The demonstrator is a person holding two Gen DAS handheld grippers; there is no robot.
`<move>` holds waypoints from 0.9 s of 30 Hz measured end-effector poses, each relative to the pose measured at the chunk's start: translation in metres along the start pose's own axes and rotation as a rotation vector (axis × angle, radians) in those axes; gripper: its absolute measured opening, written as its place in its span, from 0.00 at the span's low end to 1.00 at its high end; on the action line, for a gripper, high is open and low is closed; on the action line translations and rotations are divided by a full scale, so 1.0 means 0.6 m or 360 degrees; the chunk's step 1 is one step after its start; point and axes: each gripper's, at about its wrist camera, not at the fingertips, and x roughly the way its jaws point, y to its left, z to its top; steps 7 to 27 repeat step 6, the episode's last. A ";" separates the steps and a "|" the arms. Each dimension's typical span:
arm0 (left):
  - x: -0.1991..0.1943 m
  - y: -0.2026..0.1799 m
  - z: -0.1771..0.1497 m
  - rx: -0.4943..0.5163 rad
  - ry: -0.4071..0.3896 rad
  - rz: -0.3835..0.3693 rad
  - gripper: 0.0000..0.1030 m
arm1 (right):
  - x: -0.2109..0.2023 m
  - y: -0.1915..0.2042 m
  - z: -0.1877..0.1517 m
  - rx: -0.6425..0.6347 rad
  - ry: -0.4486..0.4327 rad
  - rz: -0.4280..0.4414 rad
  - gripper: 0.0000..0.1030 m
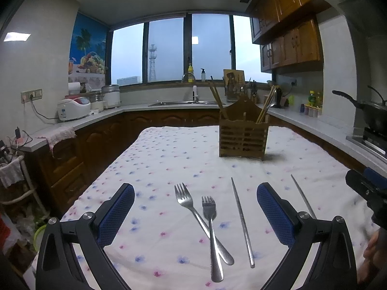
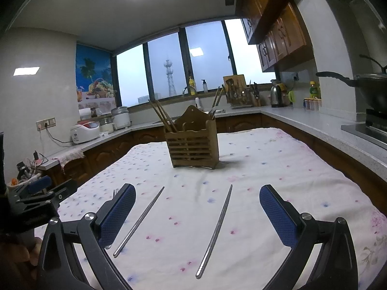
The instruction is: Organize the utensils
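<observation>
Steel forks (image 1: 208, 220) lie crossed at lower centre between the wide-open, empty left tongs (image 1: 196, 207); right tongs (image 2: 197, 207) also gape empty. Pinch the upper fork's handle first.

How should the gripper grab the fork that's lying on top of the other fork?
Probably best by its handle, above the crossing. The top fork lies flat on the tablecloth, its handle crossing over the other fork nearer its rounded end. The open left gripper could come straight down, one finger each side of the thin handle just below the tines, where only this fork lies.
</observation>
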 end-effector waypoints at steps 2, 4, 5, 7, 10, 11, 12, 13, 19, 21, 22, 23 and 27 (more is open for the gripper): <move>0.003 0.001 0.003 -0.0001 0.0003 -0.0004 0.99 | 0.001 0.000 0.000 0.0010 0.0010 -0.0007 1.00; 0.006 0.002 0.005 -0.0009 0.0013 -0.0016 0.99 | 0.005 0.001 -0.001 0.0018 0.0035 -0.0017 1.00; 0.009 0.003 0.007 -0.0012 0.0017 -0.0017 0.99 | 0.006 -0.003 -0.001 0.0023 0.0047 -0.0025 1.00; 0.010 0.003 0.008 -0.0013 0.0022 -0.0016 0.99 | 0.009 -0.002 0.000 0.0030 0.0062 -0.0035 1.00; 0.010 0.003 0.008 -0.0013 0.0022 -0.0016 0.99 | 0.009 -0.002 0.000 0.0030 0.0062 -0.0035 1.00; 0.010 0.003 0.008 -0.0013 0.0022 -0.0016 0.99 | 0.009 -0.002 0.000 0.0030 0.0062 -0.0035 1.00; 0.010 0.003 0.008 -0.0013 0.0022 -0.0016 0.99 | 0.009 -0.002 0.000 0.0030 0.0062 -0.0035 1.00; 0.010 0.003 0.008 -0.0013 0.0022 -0.0016 0.99 | 0.009 -0.002 0.000 0.0030 0.0062 -0.0035 1.00; 0.010 0.003 0.008 -0.0013 0.0022 -0.0016 0.99 | 0.009 -0.002 0.000 0.0030 0.0062 -0.0035 1.00; 0.010 0.003 0.008 -0.0013 0.0022 -0.0016 0.99 | 0.009 -0.002 0.000 0.0030 0.0062 -0.0035 1.00; 0.010 0.003 0.008 -0.0013 0.0022 -0.0016 0.99 | 0.009 -0.002 0.000 0.0030 0.0062 -0.0035 1.00; 0.010 0.003 0.008 -0.0013 0.0022 -0.0016 0.99 | 0.009 -0.002 0.000 0.0030 0.0062 -0.0035 1.00; 0.010 0.003 0.008 -0.0013 0.0022 -0.0016 0.99 | 0.009 -0.002 0.000 0.0030 0.0062 -0.0035 1.00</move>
